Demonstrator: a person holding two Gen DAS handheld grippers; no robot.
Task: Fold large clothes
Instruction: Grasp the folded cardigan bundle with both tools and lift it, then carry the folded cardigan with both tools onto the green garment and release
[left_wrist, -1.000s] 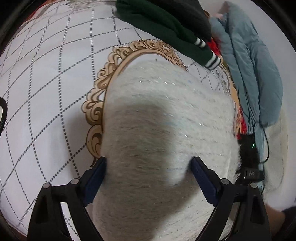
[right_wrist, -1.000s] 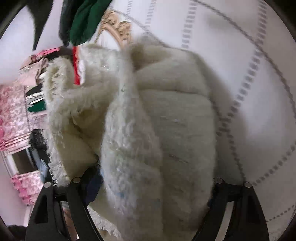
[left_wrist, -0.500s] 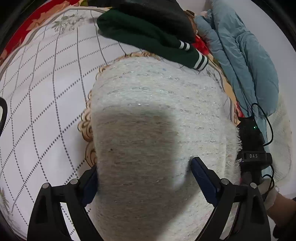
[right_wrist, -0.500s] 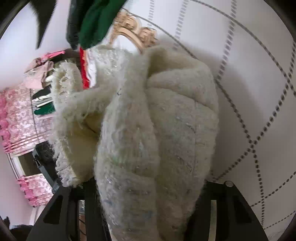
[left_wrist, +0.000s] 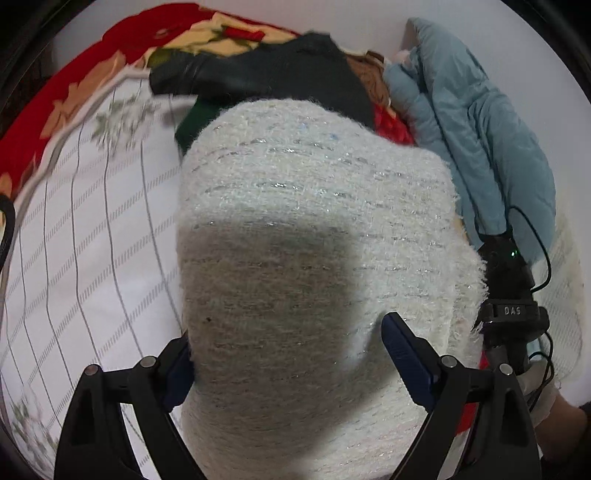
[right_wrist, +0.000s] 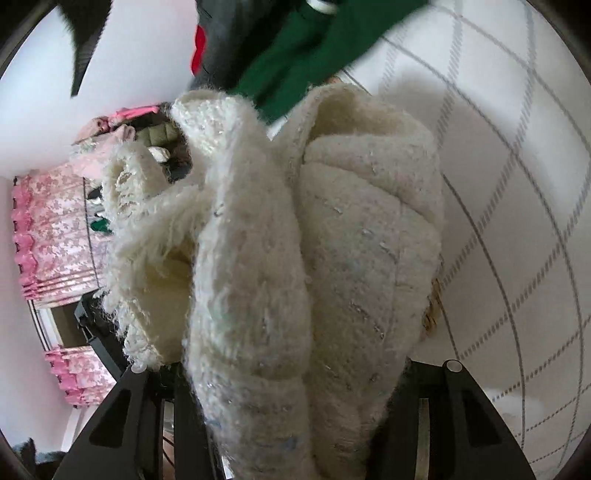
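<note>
A folded white fuzzy sweater (left_wrist: 314, 192) fills the left wrist view, raised off the bed. My left gripper (left_wrist: 286, 339) spans it wide, and its blue pads (left_wrist: 402, 350) dent the knit on both sides. In the right wrist view the same sweater (right_wrist: 351, 240) shows as a thick bundle of folds with a fringed edge hanging at the left. My right gripper (right_wrist: 291, 369) is shut around the bundle's near end, its pads buried in the wool. The right gripper's black body (left_wrist: 513, 306) and a hand (left_wrist: 546, 398) appear at the sweater's right edge.
Below lies a white bedspread (left_wrist: 74, 240) with a grey grid and a red floral border (left_wrist: 74, 66). A black garment (left_wrist: 288, 70) and a dark green one (right_wrist: 314, 48) are piled beyond the sweater, a blue padded jacket (left_wrist: 472, 122) to the right. Pink curtains (right_wrist: 55, 229) hang at the left.
Both grippers have come up and towards the pile of dark clothes, carrying the sweater off the bedspread. The right gripper's jaws have narrowed and squeezed the bundle.
</note>
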